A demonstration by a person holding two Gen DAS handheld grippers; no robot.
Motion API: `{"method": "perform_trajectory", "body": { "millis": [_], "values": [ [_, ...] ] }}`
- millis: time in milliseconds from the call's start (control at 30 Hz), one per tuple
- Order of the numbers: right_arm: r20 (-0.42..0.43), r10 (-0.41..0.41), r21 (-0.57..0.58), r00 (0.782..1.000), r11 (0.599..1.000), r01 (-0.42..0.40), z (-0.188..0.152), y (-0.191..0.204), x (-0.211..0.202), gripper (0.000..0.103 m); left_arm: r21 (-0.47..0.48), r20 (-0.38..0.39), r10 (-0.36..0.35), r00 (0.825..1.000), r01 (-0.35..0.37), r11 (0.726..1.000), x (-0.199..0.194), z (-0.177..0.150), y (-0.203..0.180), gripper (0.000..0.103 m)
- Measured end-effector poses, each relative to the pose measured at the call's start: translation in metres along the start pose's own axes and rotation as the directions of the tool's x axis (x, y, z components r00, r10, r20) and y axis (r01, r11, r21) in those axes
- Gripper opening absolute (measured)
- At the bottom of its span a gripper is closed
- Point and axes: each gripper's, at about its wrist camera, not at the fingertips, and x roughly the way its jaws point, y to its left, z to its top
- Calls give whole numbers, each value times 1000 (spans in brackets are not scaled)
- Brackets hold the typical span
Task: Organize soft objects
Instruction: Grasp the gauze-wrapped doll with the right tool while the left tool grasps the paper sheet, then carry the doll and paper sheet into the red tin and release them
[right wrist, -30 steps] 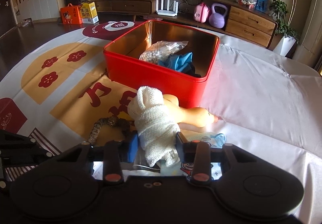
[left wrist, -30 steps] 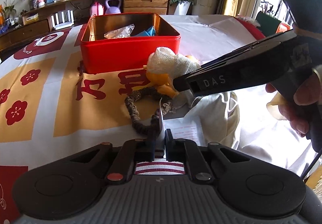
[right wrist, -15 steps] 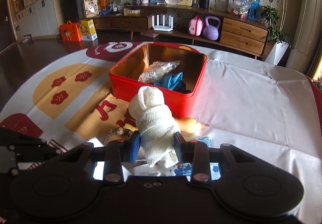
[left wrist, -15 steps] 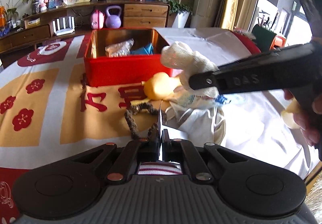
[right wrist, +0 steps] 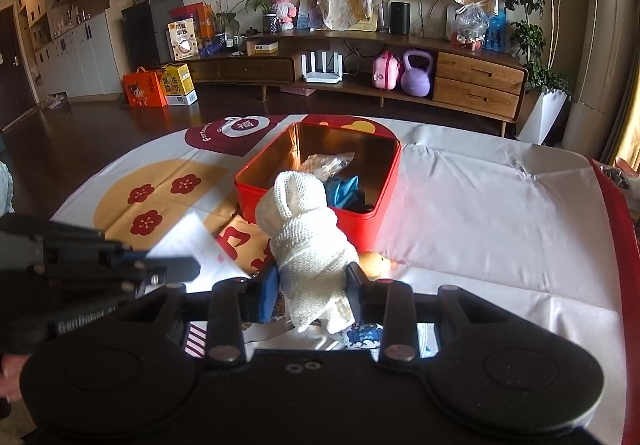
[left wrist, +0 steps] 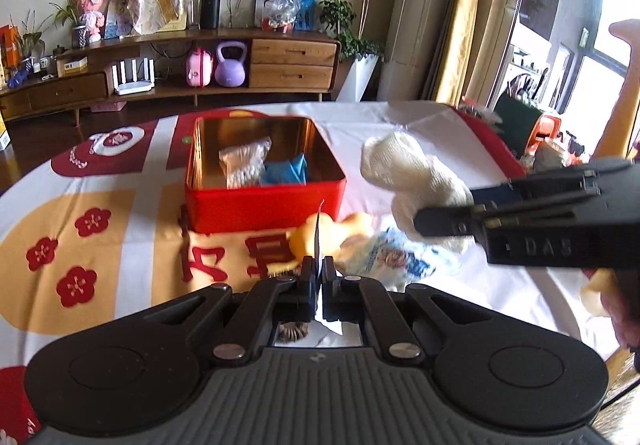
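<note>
Covering the whole work surface, the patterned tablecloth [right wrist: 480,213] carries everything else. On it sits the open red tin [right wrist: 384,197], which in the right wrist view lies at about twelve o'clock from the right gripper [right wrist: 312,285], slightly beyond it. Inside the tin are a clear bag of pale beads [left wrist: 244,161] and a blue cloth [left wrist: 288,171].

Next in size, the white gauze bundle [right wrist: 308,241] is pinched between the right gripper's partly closed jaws. Its long axis runs forward and up from the pads toward the tin, so its free end already overlaps the tin's near wall in that view. This hand looks the nearer to the tin, and I judge the next move to be a short carry forward at twelve o'clock, then a release over the opening.

An orange soft toy [left wrist: 320,241] and a printed plastic packet [left wrist: 392,257] lie on the cloth just in front of the tin.

Smallest, the left gripper [left wrist: 318,277] is pressed together on a thin sheet of paper [left wrist: 318,237], seen edge-on.
</note>
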Motion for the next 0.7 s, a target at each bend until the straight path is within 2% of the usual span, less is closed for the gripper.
{"method": "perform_trajectory", "body": {
  "millis": [367,700],
  "values": [
    [11,0,33,1000,999,-1,32,-5,0,35,-5,55,10,998,-10,1000,-8,52,14,3],
    [13,-44,-22,999,999,44,63,-9,32,35,7,89,29,996,-30,1000,13,90,27,3]
  ]
}}
